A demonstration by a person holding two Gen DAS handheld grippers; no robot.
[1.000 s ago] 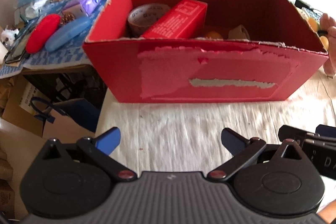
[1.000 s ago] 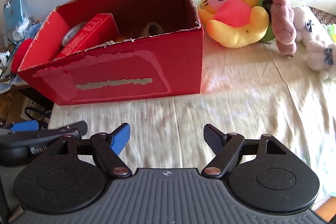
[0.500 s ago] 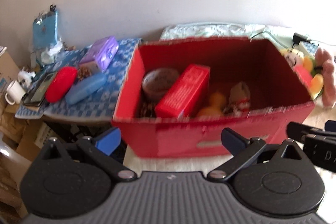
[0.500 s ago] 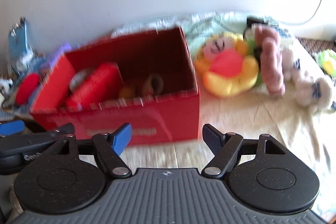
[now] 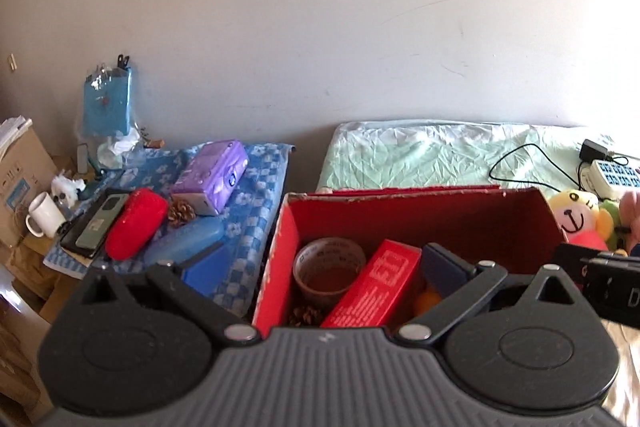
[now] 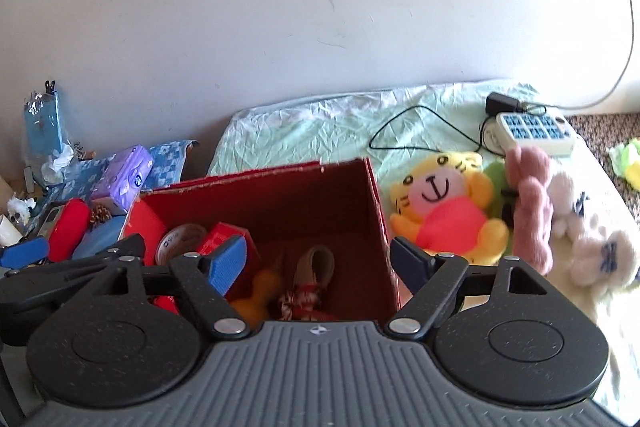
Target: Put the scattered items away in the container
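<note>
A red cardboard box stands open on the bed, right in front of both grippers. In it lie a tape roll, a red carton, a pine cone and an orange toy beside a beige roll. My left gripper hangs open above the box's near left part, empty. My right gripper is over the near right part. Its jaws are opening and nothing is between them.
Left of the box, a side table with a blue checked cloth carries a purple pack, a red case, a blue case, a phone and a mug. Plush toys and a power strip lie right of the box.
Both grippers have risen and tipped upward. The views went from facing the box's torn front wall to looking over its near rim at its contents and the wall behind.
</note>
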